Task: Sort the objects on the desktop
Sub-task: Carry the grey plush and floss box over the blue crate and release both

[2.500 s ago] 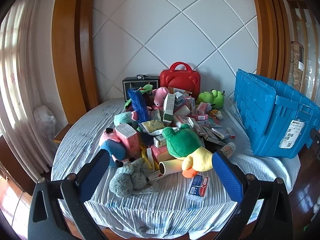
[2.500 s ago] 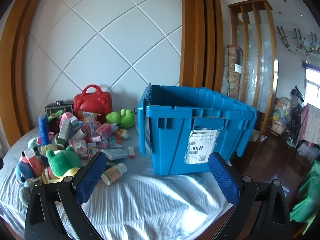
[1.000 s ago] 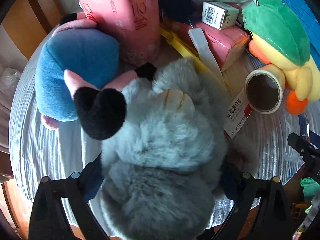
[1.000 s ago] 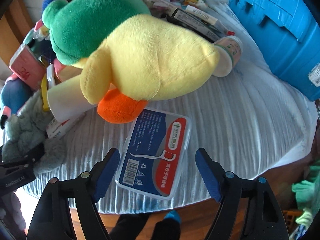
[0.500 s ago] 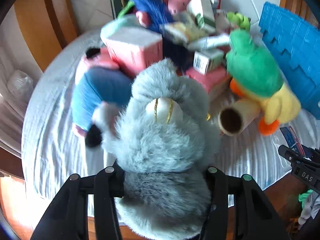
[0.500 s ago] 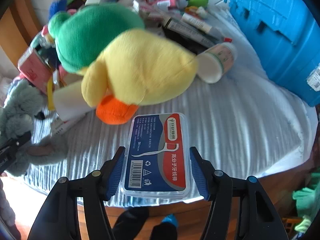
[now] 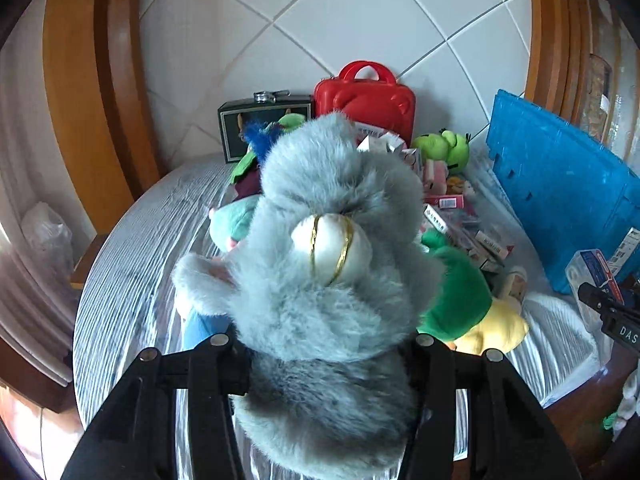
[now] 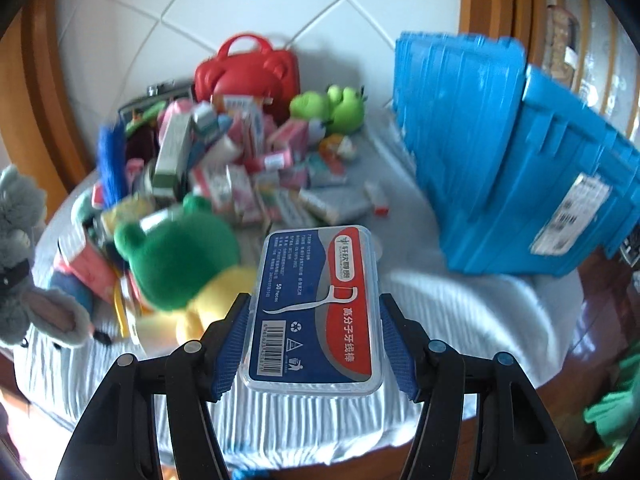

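White diamond-tiled wall behind; both picks have left the cloth-covered round surface (image 8: 460, 304). Left gripper (image 7: 324, 360) fingers clamp the fluffy grey plush rabbit (image 7: 328, 248); right gripper (image 8: 314, 344) fingers clamp the clear plastic dental-floss box (image 8: 316, 304), ready for sorting into the blue plastic crate (image 8: 520, 160).

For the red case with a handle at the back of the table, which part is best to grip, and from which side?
Probably the arched handle on top of the red case, approached from above: it stands upright and clear, while boxes and toys crowd its front.

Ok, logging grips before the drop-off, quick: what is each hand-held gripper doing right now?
Left hand-held gripper: closed on the grey plush toy.
Right hand-held gripper: closed on the dental floss pick box.
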